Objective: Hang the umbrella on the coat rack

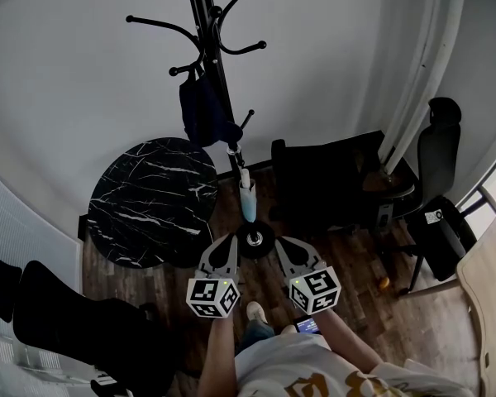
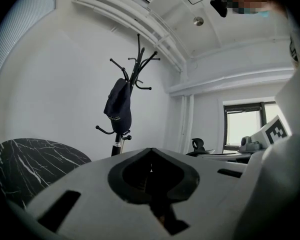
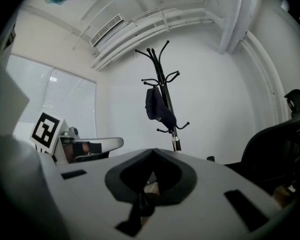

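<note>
The coat rack (image 1: 218,48) stands against the far white wall, a slim black pole with curved hooks branching out at several heights. The umbrella (image 1: 203,110) is on it. Folded into a dark navy bundle, it hangs from one of the middle hooks on the left side of the pole. Its long axis runs up and down, nearly parallel to the pole. The top sits at the hook and the lower end points toward the floor, leaning in a little until it lies just beside the pole. Lower on the pole there is a pale, whitish piece that I cannot identify.

The person stands near the rack's round base with both tools held low and well apart from the umbrella. The left gripper (image 1: 230,241) has its jaws brought together until the tips meet, and nothing is between them. The right gripper (image 1: 280,241) is just beside it, with its jaws also pressed tip to tip and nothing in them. Both point forward toward the foot of the rack.

To the left of the rack, a round black marble table (image 1: 149,205) with white veining stands close to the wall. To the right are a dark seat (image 1: 322,180) and, farther right, a black office chair (image 1: 438,151) on the wooden floor.
</note>
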A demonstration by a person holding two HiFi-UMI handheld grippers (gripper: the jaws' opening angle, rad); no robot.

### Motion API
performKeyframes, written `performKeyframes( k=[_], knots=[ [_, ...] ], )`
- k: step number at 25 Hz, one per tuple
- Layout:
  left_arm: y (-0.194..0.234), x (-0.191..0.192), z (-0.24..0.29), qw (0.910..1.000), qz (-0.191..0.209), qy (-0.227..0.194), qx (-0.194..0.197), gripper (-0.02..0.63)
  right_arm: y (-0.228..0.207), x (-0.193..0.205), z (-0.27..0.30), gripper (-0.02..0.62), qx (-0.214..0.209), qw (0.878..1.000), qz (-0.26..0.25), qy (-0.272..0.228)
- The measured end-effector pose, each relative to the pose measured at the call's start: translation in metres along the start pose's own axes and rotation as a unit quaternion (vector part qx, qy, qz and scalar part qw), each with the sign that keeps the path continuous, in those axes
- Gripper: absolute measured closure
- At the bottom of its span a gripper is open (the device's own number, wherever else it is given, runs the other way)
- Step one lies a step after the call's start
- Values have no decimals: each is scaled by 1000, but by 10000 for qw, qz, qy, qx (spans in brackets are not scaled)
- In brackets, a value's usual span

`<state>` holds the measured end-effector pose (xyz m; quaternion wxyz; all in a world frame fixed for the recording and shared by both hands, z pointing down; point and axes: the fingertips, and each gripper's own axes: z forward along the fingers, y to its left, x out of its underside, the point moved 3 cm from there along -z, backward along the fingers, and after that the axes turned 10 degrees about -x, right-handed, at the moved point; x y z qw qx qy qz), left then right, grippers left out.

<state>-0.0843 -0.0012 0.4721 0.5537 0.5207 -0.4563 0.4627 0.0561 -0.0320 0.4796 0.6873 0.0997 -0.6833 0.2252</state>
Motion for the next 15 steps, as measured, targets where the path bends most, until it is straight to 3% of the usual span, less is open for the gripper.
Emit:
performKeyframes(
  k=[15],
  knots=[
    [-1,-4,-2,10000,-23,-63,-39,586,-1,-1,-3,584,-11,10000,43,-21]
  ],
)
